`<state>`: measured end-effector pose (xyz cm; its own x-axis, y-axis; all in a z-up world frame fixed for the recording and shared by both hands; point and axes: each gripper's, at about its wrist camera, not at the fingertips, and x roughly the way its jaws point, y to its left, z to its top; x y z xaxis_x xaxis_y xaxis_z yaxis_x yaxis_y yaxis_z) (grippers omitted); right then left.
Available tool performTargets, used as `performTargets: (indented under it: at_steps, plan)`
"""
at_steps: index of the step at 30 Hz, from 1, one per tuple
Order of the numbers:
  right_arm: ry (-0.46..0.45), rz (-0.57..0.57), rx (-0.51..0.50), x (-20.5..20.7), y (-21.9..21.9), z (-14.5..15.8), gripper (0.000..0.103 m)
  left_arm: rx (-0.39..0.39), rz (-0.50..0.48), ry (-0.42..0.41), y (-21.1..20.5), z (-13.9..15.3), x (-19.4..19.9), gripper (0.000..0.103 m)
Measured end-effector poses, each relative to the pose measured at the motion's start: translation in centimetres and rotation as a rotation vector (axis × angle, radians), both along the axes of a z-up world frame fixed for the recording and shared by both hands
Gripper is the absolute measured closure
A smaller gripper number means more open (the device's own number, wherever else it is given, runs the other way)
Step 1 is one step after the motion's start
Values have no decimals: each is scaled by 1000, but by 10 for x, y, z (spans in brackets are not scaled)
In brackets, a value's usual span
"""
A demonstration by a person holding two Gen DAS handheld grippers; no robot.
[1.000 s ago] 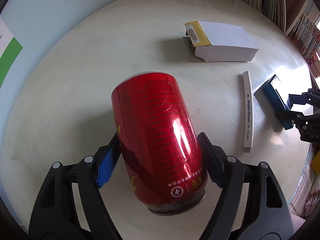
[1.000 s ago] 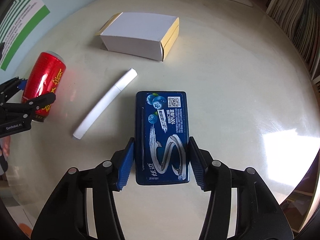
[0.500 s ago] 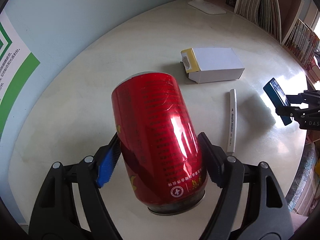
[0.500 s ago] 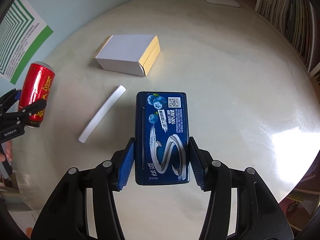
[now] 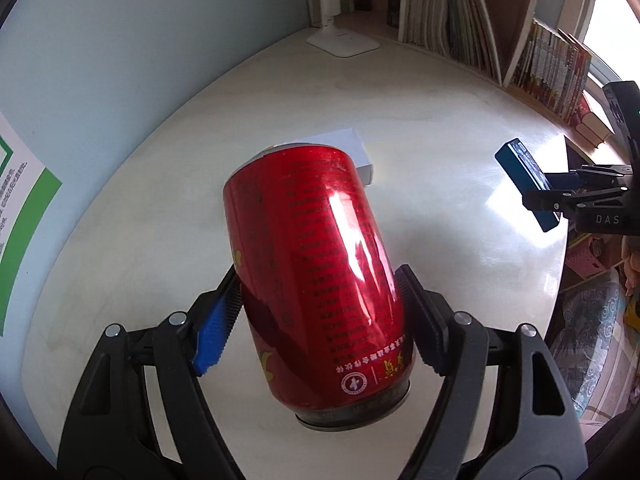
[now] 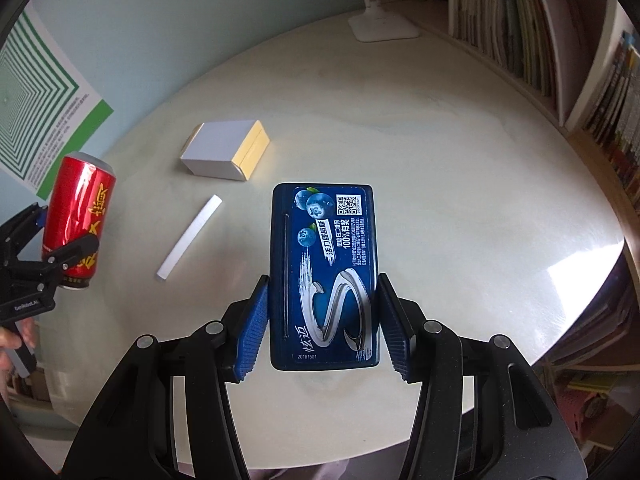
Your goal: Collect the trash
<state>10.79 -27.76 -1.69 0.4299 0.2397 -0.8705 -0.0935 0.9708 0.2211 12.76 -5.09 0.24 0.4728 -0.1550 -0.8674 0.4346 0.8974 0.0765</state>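
A red drink can (image 5: 316,264) fills the left wrist view, tilted, with my left gripper (image 5: 320,312) shut on its lower half above the round cream table (image 5: 440,128). In the right wrist view the same red can (image 6: 78,216) hangs at the far left in the left gripper (image 6: 48,248). My right gripper (image 6: 323,320) is shut on a dark blue gum box (image 6: 323,276) held flat over the table. That blue box (image 5: 526,184) also shows at the right edge of the left wrist view.
On the round table (image 6: 440,140) lie a white carton with a yellow end (image 6: 226,156) and a white marker pen (image 6: 188,238). A white lamp base (image 6: 384,26) stands at the back. Bookshelves (image 6: 520,20) curve along the right. A green poster (image 6: 36,92) hangs on the wall at the left.
Both grippers have risen and drawn back from the table with their loads. The table, carton and pen look smaller, and the lamp and shelves have come into view.
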Motion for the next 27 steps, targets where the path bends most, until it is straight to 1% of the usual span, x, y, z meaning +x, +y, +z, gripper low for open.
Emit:
performTargets:
  at_steps: [9, 14, 19, 27]
  plan:
    - [-13, -164, 18, -51, -78, -2, 50, -13, -185, 14, -92, -1, -24, 30]
    - [-9, -281, 30, -93, -126, -5, 50, -13, -306, 28, -145, -4, -38, 30]
    - [0, -407, 44, -142, -166, -14, 50, -7, -441, 46, -196, -10, -62, 30]
    - [26, -582, 72, -219, -212, -34, 50, 14, -649, 78, -266, -26, -108, 30]
